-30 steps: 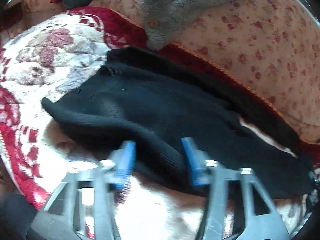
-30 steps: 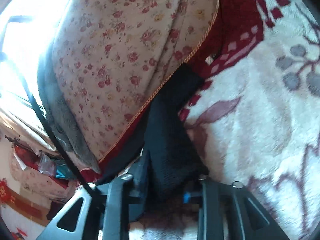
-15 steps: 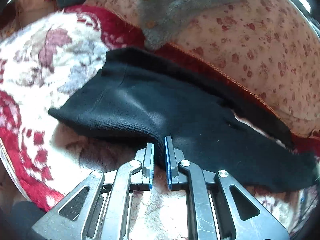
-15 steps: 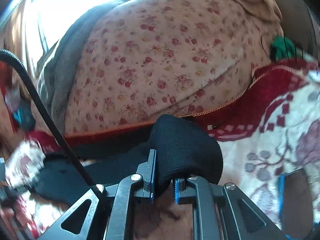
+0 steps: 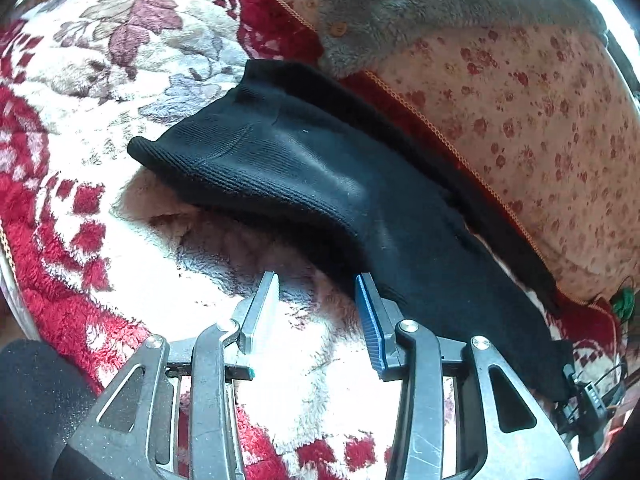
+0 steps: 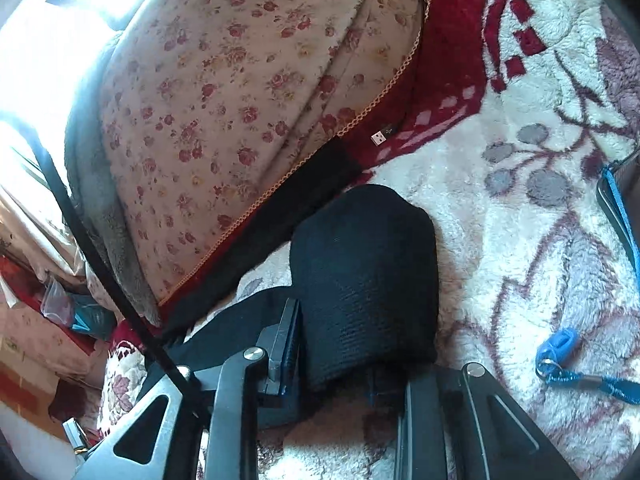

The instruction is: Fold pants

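The black knit pants (image 5: 320, 176) lie stretched across a fuzzy red-and-white floral blanket (image 5: 132, 232), running from the upper left to the lower right. My left gripper (image 5: 318, 312) is open with the blanket between its blue pads; its right pad touches the pants' near edge. In the right wrist view the pants' end (image 6: 364, 272) is bunched in a rounded fold. My right gripper (image 6: 336, 344) has that fold between its jaws, which stand wider than before; the right fingertip is hidden by cloth.
A flower-print cushion (image 5: 520, 112) rises behind the pants, with a grey fleece garment (image 5: 400, 12) draped on it. A USB plug (image 6: 382, 136) and a blue clip on a strap (image 6: 560, 348) lie on the blanket to the right. Clutter sits at far left (image 6: 60, 308).
My left gripper has opened and let go of the pants' edge. My right gripper has lowered the bunched end onto the blanket and its jaws have spread.
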The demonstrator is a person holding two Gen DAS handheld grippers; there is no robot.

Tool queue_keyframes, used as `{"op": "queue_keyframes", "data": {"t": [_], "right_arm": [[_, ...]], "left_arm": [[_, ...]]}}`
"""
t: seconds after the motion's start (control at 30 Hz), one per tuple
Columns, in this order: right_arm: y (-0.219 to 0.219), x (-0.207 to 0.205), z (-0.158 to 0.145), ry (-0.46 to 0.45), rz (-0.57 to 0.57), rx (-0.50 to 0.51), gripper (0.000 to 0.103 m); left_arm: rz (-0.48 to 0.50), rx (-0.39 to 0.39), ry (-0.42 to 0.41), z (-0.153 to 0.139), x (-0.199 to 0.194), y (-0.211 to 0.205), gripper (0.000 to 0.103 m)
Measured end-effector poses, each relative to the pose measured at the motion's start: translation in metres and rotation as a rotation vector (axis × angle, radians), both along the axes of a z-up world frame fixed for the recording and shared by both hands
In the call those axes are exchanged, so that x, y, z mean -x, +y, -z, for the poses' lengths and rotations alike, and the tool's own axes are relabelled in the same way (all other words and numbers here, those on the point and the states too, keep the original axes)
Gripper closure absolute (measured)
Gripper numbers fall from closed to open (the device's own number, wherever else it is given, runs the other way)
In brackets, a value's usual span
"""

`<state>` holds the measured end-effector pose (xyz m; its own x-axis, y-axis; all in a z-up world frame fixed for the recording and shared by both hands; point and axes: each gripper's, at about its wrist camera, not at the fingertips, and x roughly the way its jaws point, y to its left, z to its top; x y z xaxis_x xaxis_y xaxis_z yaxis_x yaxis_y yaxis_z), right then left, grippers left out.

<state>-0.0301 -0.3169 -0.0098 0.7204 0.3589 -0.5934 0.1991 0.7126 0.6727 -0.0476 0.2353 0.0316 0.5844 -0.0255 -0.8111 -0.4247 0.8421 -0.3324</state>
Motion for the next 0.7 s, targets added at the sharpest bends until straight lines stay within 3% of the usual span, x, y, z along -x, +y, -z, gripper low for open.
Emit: {"op": "queue_keyframes", "data": {"t": [0.3, 0.4, 0.5, 0.7], "right_arm": [[-0.001, -0.005, 0.001, -0.002, 0.01, -0.03, 0.075], [-0.002, -0.007, 0.001, -0.006, 0.009, -0.052, 0.071], [-0.002, -0.009, 0.0, -0.007, 0.002, -0.058, 0.068], [-0.003, -0.012, 0.002, -0.007, 0.006, -0.063, 0.067]], "left_arm": [[-0.049, 0.069, -0.021, 0.005, -0.021, 0.009, 0.057], [-0.068, 0.171, -0.046, 0.003, -0.015, 0.017, 0.057], [-0.073, 0.237, -0.068, 0.004, -0.005, 0.024, 0.05], [-0.118, 0.264, -0.076, 0.006, -0.009, 0.034, 0.047]]}}
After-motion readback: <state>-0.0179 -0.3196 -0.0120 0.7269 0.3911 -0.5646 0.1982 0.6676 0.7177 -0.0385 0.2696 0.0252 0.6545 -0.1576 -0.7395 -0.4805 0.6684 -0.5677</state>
